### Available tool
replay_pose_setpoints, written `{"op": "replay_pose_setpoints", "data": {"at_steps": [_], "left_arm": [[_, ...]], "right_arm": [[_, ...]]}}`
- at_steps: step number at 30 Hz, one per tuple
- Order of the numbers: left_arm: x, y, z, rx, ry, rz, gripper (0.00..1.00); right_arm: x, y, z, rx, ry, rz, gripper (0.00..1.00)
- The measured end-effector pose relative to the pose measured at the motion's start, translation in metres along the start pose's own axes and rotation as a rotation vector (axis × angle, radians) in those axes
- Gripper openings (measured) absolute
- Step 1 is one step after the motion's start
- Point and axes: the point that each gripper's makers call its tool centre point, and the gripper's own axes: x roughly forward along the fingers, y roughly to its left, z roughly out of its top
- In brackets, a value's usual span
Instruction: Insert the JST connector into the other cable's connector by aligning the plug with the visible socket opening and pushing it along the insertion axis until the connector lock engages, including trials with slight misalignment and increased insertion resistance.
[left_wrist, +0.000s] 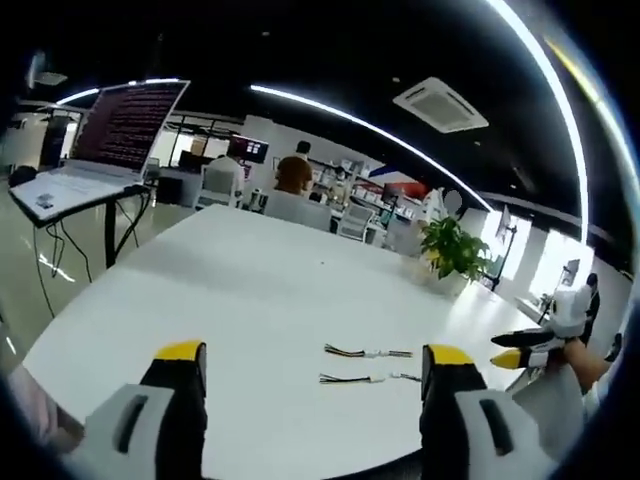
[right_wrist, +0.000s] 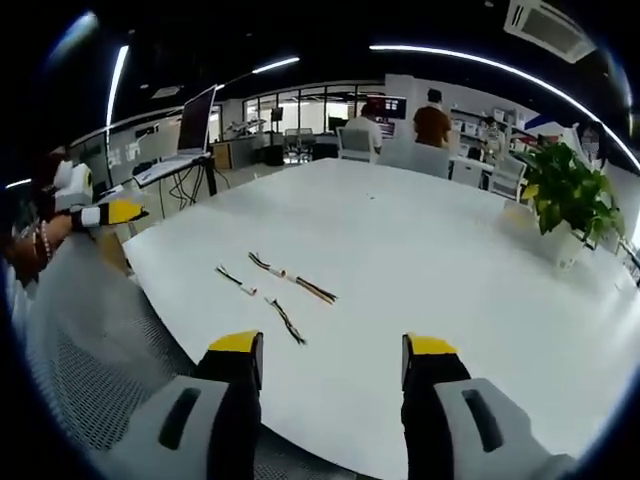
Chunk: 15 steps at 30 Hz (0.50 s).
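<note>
Office space stretches behind a broad white desk (left_wrist: 250, 300), with ceiling light strips, seated people at far desks, a laptop (left_wrist: 100, 150) on a stand off one corner, and a potted plant (right_wrist: 570, 195) near the desk's far edge. Most of the desk top is bare, so open room lies on every side of the cables.

In the left gripper view two short cables lie close to the near edge, one (left_wrist: 368, 352) just beyond the other (left_wrist: 365, 378), roughly parallel and apart. In the right gripper view they lie near the edge closest to the person, with a longer run (right_wrist: 292, 278) ending in a pale connector, and shorter pieces (right_wrist: 236, 279) and (right_wrist: 287, 321) beside it; whether any ends touch cannot be told.

Left gripper (left_wrist: 312, 358) hovers at the desk's near edge, its yellow-tipped jaws spread wide and holding nothing, the cables seen between them but further on. Right gripper (right_wrist: 335, 352) hangs above the near edge too, jaws parted and empty, cables ahead and toward its left jaw. Each gripper also appears at the side of the other's view, held off the desk edge in a hand (right_wrist: 40, 240).
</note>
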Motion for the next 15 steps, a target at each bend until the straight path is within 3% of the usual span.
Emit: {"op": "replay_pose_setpoints", "data": {"at_steps": [1, 7, 10, 13, 15], "left_arm": [[0.000, 0.002, -0.002, -0.009, 0.017, 0.004, 1.00], [-0.001, 0.000, -0.001, -0.017, 0.039, -0.023, 0.99], [-0.001, 0.004, -0.005, 0.006, 0.113, -0.013, 0.99], [0.006, -0.003, 0.026, 0.038, 0.022, -0.035, 0.99], [0.011, -0.006, 0.035, 0.060, 0.016, -0.047, 0.99]], "right_arm": [[-0.001, 0.001, 0.004, -0.020, -0.022, 0.008, 0.52], [0.004, -0.002, 0.009, -0.057, -0.010, 0.011, 0.55], [0.005, -0.008, 0.017, -0.109, -0.036, 0.001, 0.52], [0.006, -0.012, 0.023, -0.107, -0.037, -0.001, 0.52], [0.008, -0.017, 0.028, -0.118, -0.040, -0.010, 0.52]]}}
